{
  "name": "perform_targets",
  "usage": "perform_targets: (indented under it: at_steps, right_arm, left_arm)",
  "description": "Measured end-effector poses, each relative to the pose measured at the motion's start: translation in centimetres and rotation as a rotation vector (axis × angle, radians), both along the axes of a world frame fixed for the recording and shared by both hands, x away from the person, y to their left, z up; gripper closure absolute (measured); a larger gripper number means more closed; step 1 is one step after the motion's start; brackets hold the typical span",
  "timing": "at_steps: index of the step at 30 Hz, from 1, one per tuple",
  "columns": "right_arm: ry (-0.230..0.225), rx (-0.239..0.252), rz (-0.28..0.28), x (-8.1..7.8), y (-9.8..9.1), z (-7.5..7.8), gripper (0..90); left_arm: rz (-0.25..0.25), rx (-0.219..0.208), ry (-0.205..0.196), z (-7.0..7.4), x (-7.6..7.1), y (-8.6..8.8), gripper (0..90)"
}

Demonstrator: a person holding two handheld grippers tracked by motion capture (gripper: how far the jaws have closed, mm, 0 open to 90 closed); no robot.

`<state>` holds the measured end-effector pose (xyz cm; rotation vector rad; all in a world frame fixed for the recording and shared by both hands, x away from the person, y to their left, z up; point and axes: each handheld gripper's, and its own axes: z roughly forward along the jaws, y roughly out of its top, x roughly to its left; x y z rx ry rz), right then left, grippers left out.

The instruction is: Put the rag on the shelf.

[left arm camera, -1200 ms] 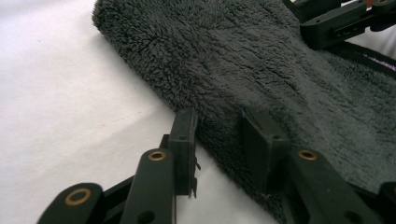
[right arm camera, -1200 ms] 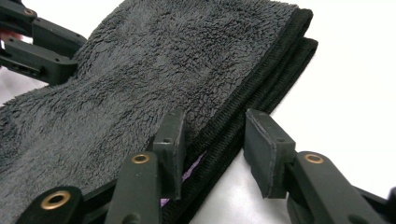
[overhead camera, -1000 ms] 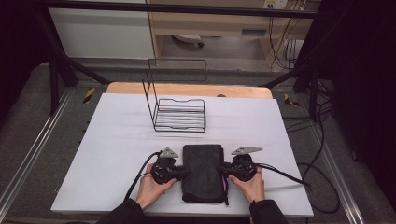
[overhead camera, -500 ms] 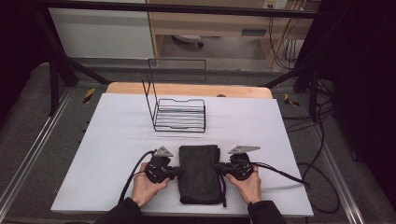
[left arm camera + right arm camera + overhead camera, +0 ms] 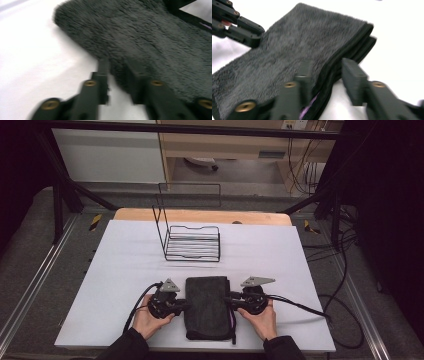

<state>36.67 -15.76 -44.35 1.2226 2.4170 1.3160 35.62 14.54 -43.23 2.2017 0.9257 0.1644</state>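
Towel fold looked mostly done: the dark towel (image 5: 208, 307) lay as a narrow stacked rectangle at about 6 o'clock on the white table (image 5: 125, 260), long axis running 12 to 6, near the person's edge. Left gripper (image 5: 186, 305) sat at the towel's 9 o'clock edge, left hand (image 5: 147, 320) behind it; in the left gripper view its jaws had just been opening and stood a little apart, one over bare table, the other over the pile (image 5: 150, 37), edge roughly between them but pads not visibly pressing, so I read it as released. Right gripper (image 5: 231, 302) mirrored it at the towel's 3 o'clock edge, right hand (image 5: 262, 320) behind; in the right gripper view its jaws had also just been opening, gap moderate, straddling the stacked hem (image 5: 352, 47) where several layers showed, with a purple tag (image 5: 308, 108) peeking out low, no clamp visible. The left gripper (image 5: 242, 27) showed far side at 10 o'clock in that view. Wire rack (image 5: 192, 242) stood empty at 12 o'clock from the towel, well apart. Judgement: folding finished or one tidy-up left; if the rack was the destination, the transfer had not been done. Layers on the right edge looked slightly staggered, might need squaring first
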Motion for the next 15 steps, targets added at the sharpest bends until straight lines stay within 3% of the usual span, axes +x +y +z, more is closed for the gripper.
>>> perform_targets:
  at_steps: [1,2,3,4,5,10,13,15]
  right_arm:
    - [-0.042,0.006,0.000,0.0,-0.2,0.4,44.6]
    - [-0.042,0.006,0.000,0.0,-0.2,0.4,44.6]
    - [-0.052,0.006,0.002,0.0,-0.3,0.5,41.6]
    - [-0.062,0.005,0.005,-0.1,-0.4,0.6,38.0]
    - [-0.081,-0.008,0.006,-0.1,-0.6,0.7,30.0]
    - [-0.076,0.002,0.003,0.2,-0.8,0.7,23.0]
    - [-0.072,0.004,0.001,0.3,-0.9,0.7,17.8]
    - [-0.070,0.004,0.000,0.3,-0.9,0.7,15.6]
  left_arm:
    - [0.005,-0.007,-0.001,0.2,0.1,0.3,60.4]
    - [0.019,-0.023,-0.006,0.4,0.2,0.5,60.4]
    - [0.033,-0.034,-0.014,0.7,0.5,0.8,52.9]
    - [0.045,-0.048,-0.018,0.9,0.7,1.0,52.9]
    - [0.058,-0.057,-0.021,1.1,1.0,1.2,47.4]
    - [0.106,-0.081,-0.022,1.8,3.0,1.3,42.2]
    - [0.129,-0.084,-0.007,1.6,4.4,0.8,40.1]
    - [0.143,-0.093,-0.018,1.3,5.2,0.4,40.5]
